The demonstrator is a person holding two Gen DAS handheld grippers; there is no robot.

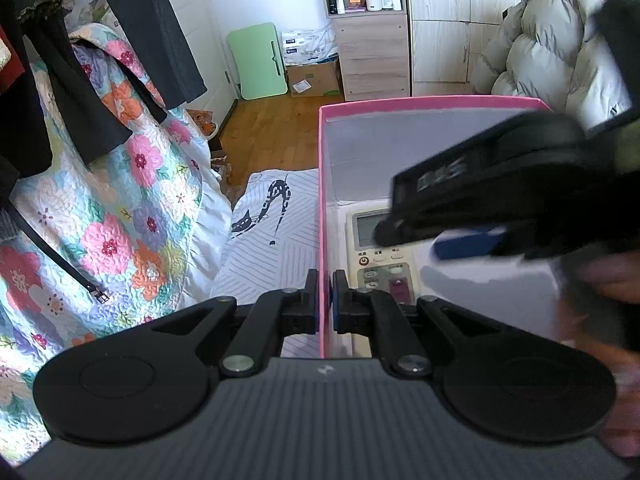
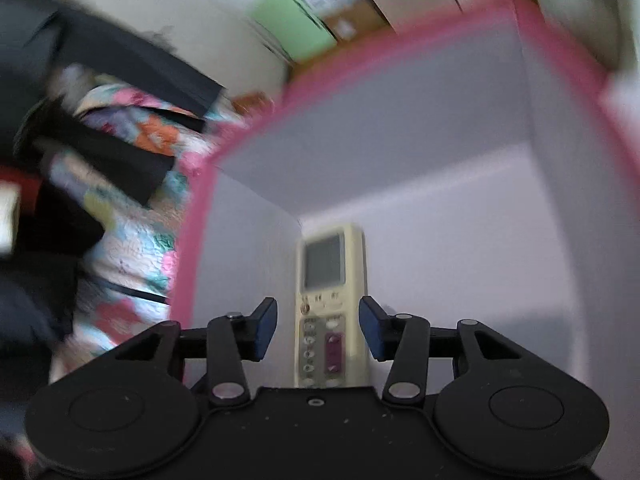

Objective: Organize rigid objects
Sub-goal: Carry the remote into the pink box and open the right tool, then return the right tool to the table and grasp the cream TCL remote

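A pink box (image 1: 400, 101) with a white inside stands on the bed. A cream air-conditioner remote (image 1: 380, 248) lies on its floor by the left wall. My left gripper (image 1: 325, 300) is shut on the box's left wall (image 1: 323, 208), one finger on each side. My right gripper (image 2: 318, 330) is open inside the box (image 2: 360, 60), just above the remote (image 2: 332, 280), with nothing between its fingers. In the left wrist view the right gripper (image 1: 500, 200) is a blurred black shape over the box.
A floral quilt (image 1: 120, 208) and dark clothes (image 1: 80, 80) lie to the left. A grey striped sheet (image 1: 276, 248) is under the box. A grey puffer jacket (image 1: 552, 52) is at the back right; wooden floor, shelves and a green board are behind.
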